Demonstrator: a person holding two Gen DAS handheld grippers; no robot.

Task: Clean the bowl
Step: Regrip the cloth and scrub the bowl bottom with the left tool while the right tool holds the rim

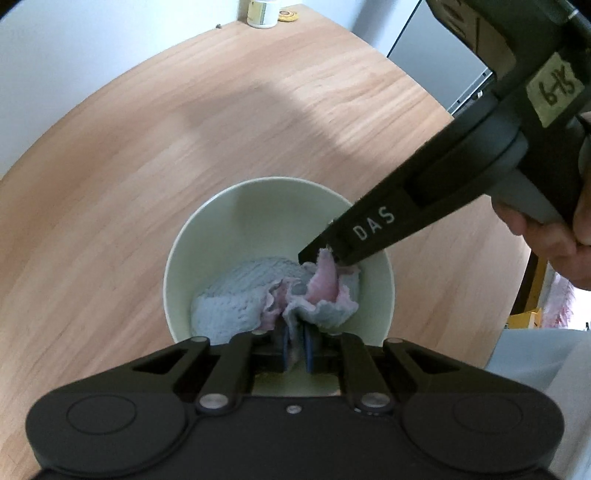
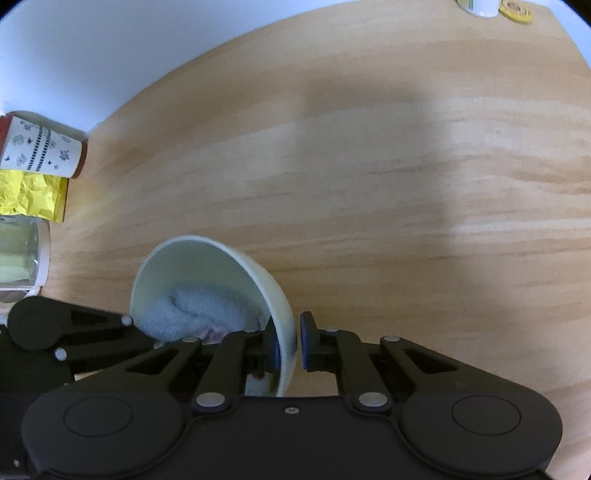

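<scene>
We see a pale green bowl [image 1: 207, 236] standing on the wooden tabletop [image 1: 184, 129], and we place everything else by it. Inside the bowl lies a bunched cloth [image 1: 240, 295], blue knit on one face and pink on the other, heaped against the near wall. Our left claw [image 1: 297, 349] points steeply down into the bowl at its near side, its blue pads drawn close together with a fold of the cloth pinched between them. Our right claw [image 2: 288, 345] comes at the bowl from the right side and is clamped on the bowl's rim, one blue pad inside the wall and the other outside; in the left wrist view its black fingers [image 1: 354, 236] cross the right rim just above the cloth, with a hand [image 1: 554, 236] behind them. Well beyond the bowl, at the tabletop's far edge, stand a white jar [image 1: 262, 13] and a small yellow disc [image 1: 288, 14]. Off to the bowl's left we see a patterned cup [image 2: 40, 149], crumpled yellow paper [image 2: 29, 197] and a clear container [image 2: 22, 254].
</scene>
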